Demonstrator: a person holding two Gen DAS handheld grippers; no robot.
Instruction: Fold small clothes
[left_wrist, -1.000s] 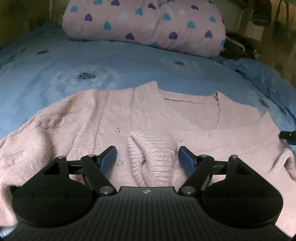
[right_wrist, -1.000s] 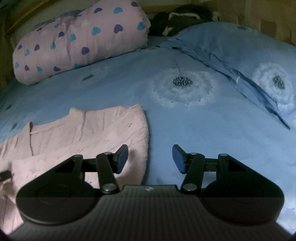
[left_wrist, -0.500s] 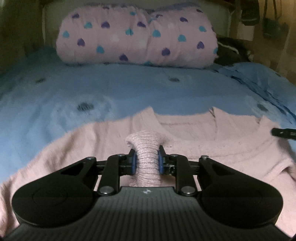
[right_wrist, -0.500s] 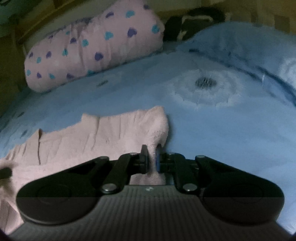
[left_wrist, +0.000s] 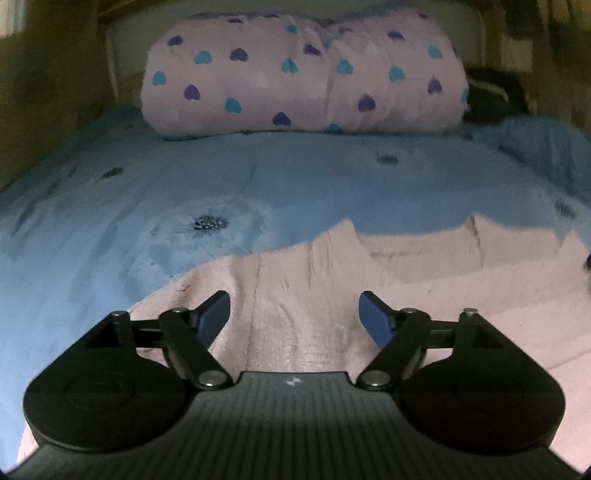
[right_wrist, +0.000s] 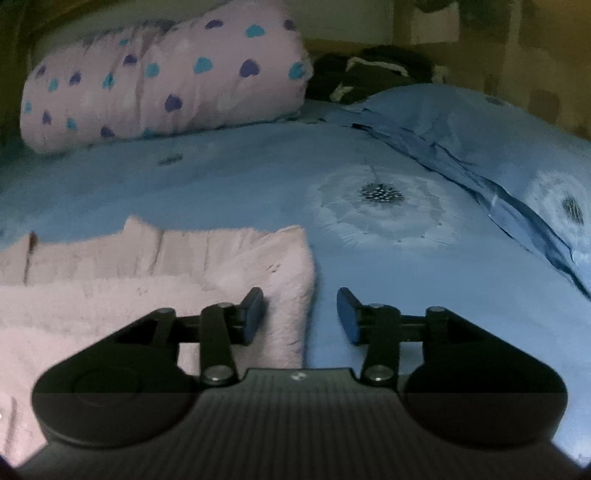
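**Both jaws letting go of the pink sweater**

My left gripper (left_wrist: 294, 314) is opening wide over the pink knit sweater (left_wrist: 406, 288), low in the frame on the blue bed (left_wrist: 295, 177); half a second ago it pinched a sleeve cuff. My right gripper (right_wrist: 301, 314) is opening too, straddling the sweater's edge untouched, where before it was clamped.

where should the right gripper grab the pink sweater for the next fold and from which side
Probably the folded side edge of the pink sweater, approached from the bare blue bedspread side. That edge lies thick and free, just inside the opening right gripper, whose pads aren't pressing it.
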